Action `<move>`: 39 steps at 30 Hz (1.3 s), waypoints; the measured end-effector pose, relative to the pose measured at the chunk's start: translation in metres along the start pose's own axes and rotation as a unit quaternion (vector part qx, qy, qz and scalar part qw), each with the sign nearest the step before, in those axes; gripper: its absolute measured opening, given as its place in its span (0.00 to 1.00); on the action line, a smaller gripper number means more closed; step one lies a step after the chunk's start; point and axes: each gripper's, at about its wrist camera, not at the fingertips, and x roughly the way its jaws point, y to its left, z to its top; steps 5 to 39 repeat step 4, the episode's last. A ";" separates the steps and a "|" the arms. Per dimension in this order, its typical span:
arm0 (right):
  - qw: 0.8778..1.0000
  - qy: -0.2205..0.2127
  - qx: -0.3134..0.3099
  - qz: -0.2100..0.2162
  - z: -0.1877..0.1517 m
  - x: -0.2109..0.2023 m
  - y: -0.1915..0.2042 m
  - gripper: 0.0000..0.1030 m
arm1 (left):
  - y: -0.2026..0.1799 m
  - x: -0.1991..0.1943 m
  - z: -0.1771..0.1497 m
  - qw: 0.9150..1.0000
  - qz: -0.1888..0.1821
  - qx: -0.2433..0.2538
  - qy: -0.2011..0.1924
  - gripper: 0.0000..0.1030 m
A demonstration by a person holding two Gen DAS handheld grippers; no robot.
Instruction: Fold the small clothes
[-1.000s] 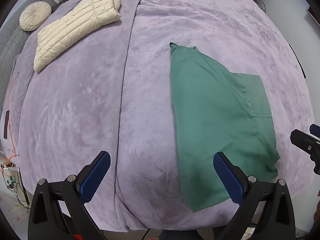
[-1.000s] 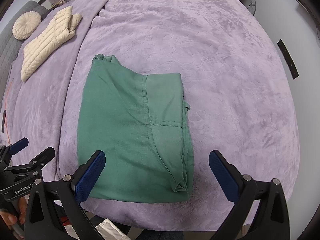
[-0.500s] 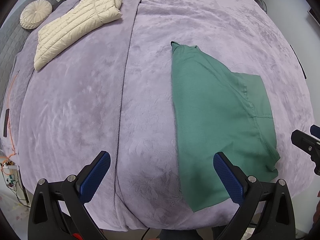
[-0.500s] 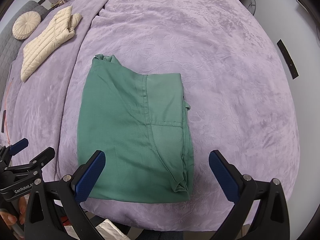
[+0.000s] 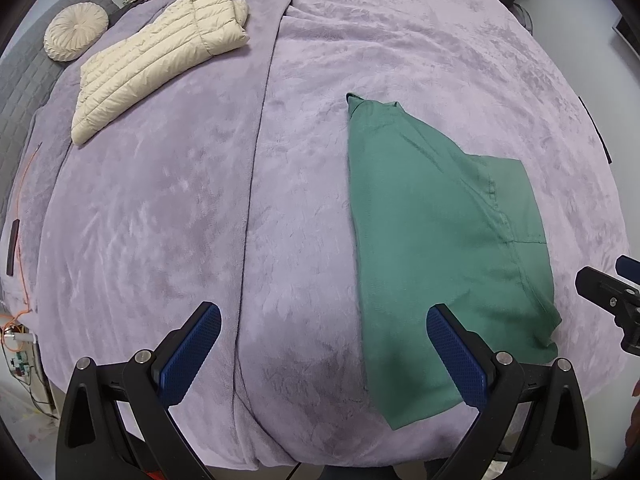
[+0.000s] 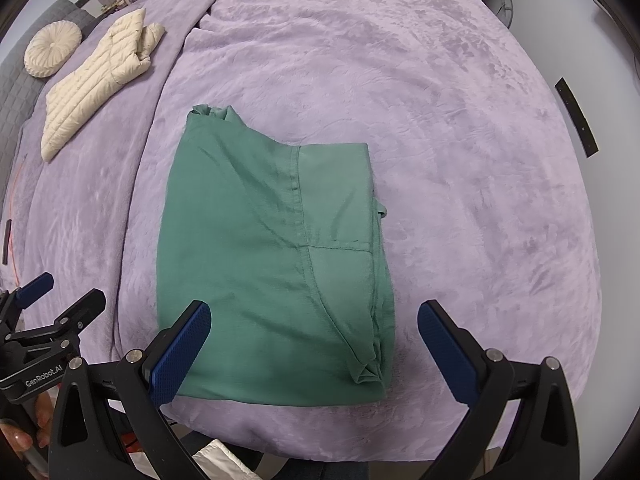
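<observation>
On bedspread (image 6: 460, 120): green garment (image 6: 260, 260) folded; cream jacket (image 6: 96, 80), cushion (image 6: 52, 54) apart

The left gripper (image 5: 324, 356) has tilted slightly downward.

The folded garment (image 6: 272, 264) lies on the blanket (image 6: 460, 160), the jacket (image 6: 96, 80) well apart to its far left.
</observation>
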 end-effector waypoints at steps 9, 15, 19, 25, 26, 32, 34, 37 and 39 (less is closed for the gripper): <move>1.000 0.003 -0.003 -0.002 0.004 0.001 0.002 1.00 | 0.001 0.001 0.002 1.000 -0.004 -0.001 0.003 1.00; 1.000 0.003 -0.003 -0.002 0.004 0.001 0.002 1.00 | 0.001 0.001 0.002 1.000 -0.004 -0.001 0.003 1.00; 1.000 0.003 -0.003 -0.002 0.004 0.001 0.002 1.00 | 0.001 0.001 0.002 1.000 -0.004 -0.001 0.003 1.00; 1.000 0.003 -0.003 -0.002 0.004 0.001 0.002 1.00 | 0.001 0.001 0.002 1.000 -0.004 -0.001 0.003 1.00; 1.000 0.003 -0.003 -0.002 0.004 0.001 0.002 1.00 | 0.001 0.001 0.002 1.000 -0.004 -0.001 0.003 1.00; 1.000 0.003 -0.003 -0.002 0.004 0.001 0.002 1.00 | 0.001 0.001 0.002 1.000 -0.004 -0.001 0.003 1.00; 1.000 0.003 -0.003 -0.002 0.004 0.001 0.002 1.00 | 0.001 0.001 0.002 1.000 -0.004 -0.001 0.003 1.00; 1.000 0.003 -0.003 -0.002 0.004 0.001 0.002 1.00 | 0.001 0.001 0.002 1.000 -0.004 -0.001 0.003 1.00; 1.000 0.003 -0.003 -0.002 0.004 0.001 0.002 1.00 | 0.001 0.001 0.002 1.000 -0.004 -0.001 0.003 1.00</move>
